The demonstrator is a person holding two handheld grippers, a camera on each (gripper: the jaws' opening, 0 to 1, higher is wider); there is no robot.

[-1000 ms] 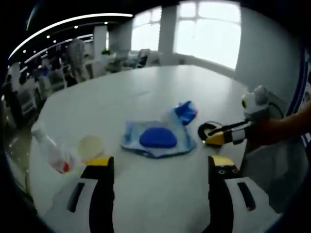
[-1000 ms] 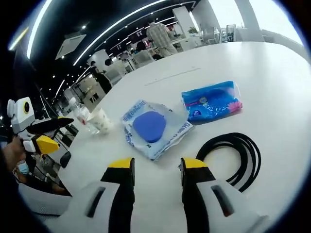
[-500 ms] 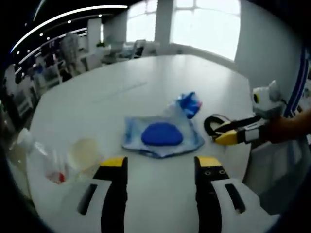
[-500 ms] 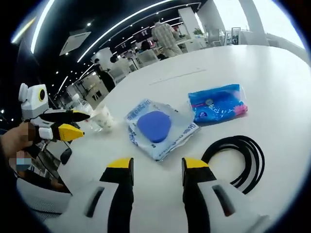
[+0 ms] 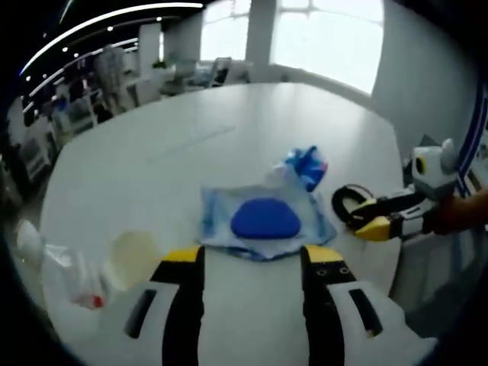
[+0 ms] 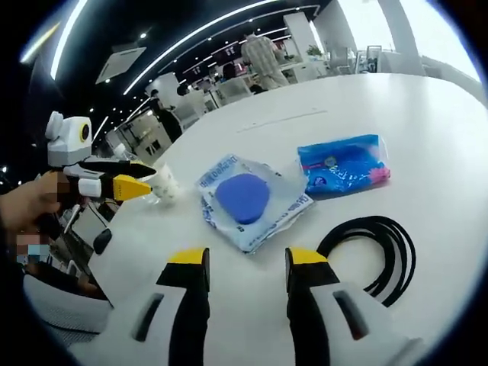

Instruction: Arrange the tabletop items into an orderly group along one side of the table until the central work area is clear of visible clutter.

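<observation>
- On the white round worktop (image 6: 427, 114), pretty much everything sat in a loose cluster near the middle.
- Right gripper view: the clear packet with a blue round pad inside (image 6: 248, 200) lay flat just ahead of the right tool (image 6: 238, 259), whose yellow-tipped jaws stood apart with nothing between them.
- Beyond and to the right of that was a blue snack-style bag (image 6: 341, 165), near the packet but not touching it.
- Closer in on the right was a coiled black cable (image 6: 374, 248), looped flat on the worktop and apart from both packets.
- Over on the left, the left tool (image 6: 145, 177) came into the picture held by a hand (image 6: 27, 202). Its tips sat right by a small pale cup (image 6: 167, 184); couldn't tell if they touched it.
- Left gripper view: the left tool (image 5: 254, 257) had its jaws apart and empty, with the packet's edge just past the tips.
- A plastic bottle (image 5: 57, 267) and the cup (image 5: 131, 255) were off to the left, side by side.
- The right tool (image 5: 375, 218) showed at the right edge, just beside the cable (image 5: 348, 203).
- People and furniture were blurry in the background.
</observation>
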